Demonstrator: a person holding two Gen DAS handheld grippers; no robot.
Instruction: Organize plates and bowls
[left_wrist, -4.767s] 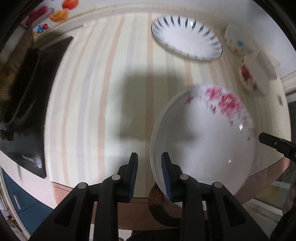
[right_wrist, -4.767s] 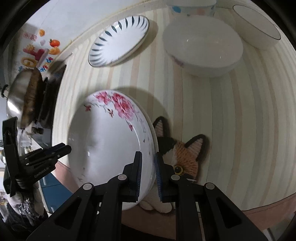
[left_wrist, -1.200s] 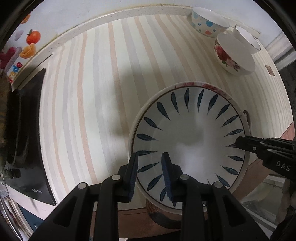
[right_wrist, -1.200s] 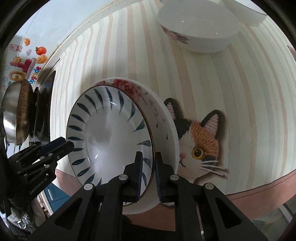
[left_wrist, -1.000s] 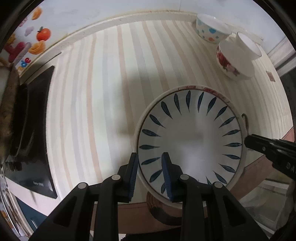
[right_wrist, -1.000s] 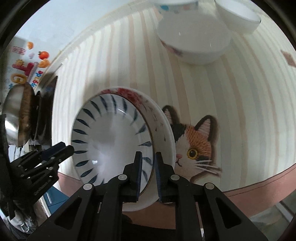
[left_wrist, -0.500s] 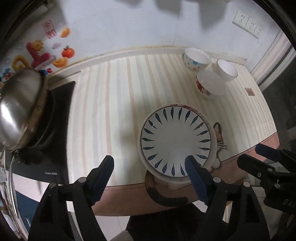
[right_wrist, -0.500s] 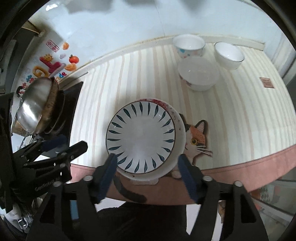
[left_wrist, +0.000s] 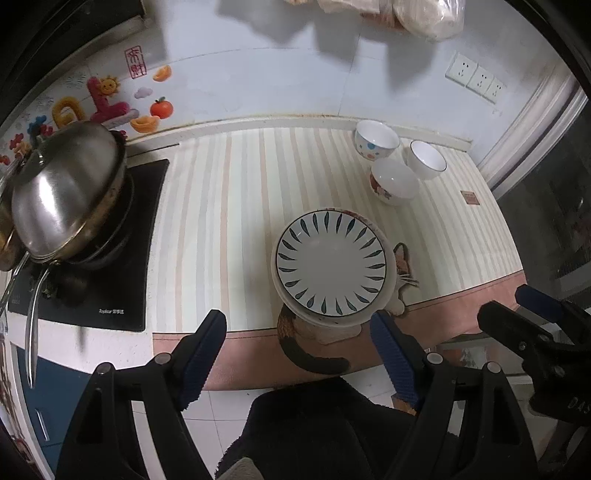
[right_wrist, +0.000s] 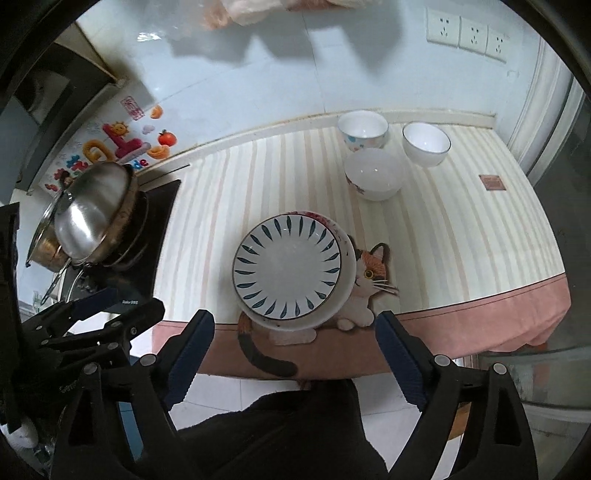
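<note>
A white plate with blue leaf marks (left_wrist: 331, 266) (right_wrist: 287, 271) lies stacked on a larger white plate with pink flowers (left_wrist: 352, 319) (right_wrist: 343, 284) near the counter's front edge. Three bowls stand at the back right: a dotted bowl (left_wrist: 376, 139) (right_wrist: 362, 130), a plain white bowl (left_wrist: 427, 160) (right_wrist: 426, 143) and a flowered bowl (left_wrist: 393, 181) (right_wrist: 373, 175). My left gripper (left_wrist: 301, 354) (right_wrist: 92, 314) is open and empty, held high and back from the counter. My right gripper (right_wrist: 295, 354) (left_wrist: 532, 314) is open and empty, likewise back from the plates.
A striped cloth (left_wrist: 229, 221) with a cat picture (right_wrist: 373, 273) covers the counter. A steel pot with lid (left_wrist: 66, 199) (right_wrist: 88, 218) sits on a black cooktop (left_wrist: 122, 288) at the left. The wall (left_wrist: 295, 74) behind carries stickers and sockets (right_wrist: 465, 31).
Both grippers released the stacked plates, opened wide, and pulled up and back from the counter. The blue-leaf plate now rests on the flowered plate.
</note>
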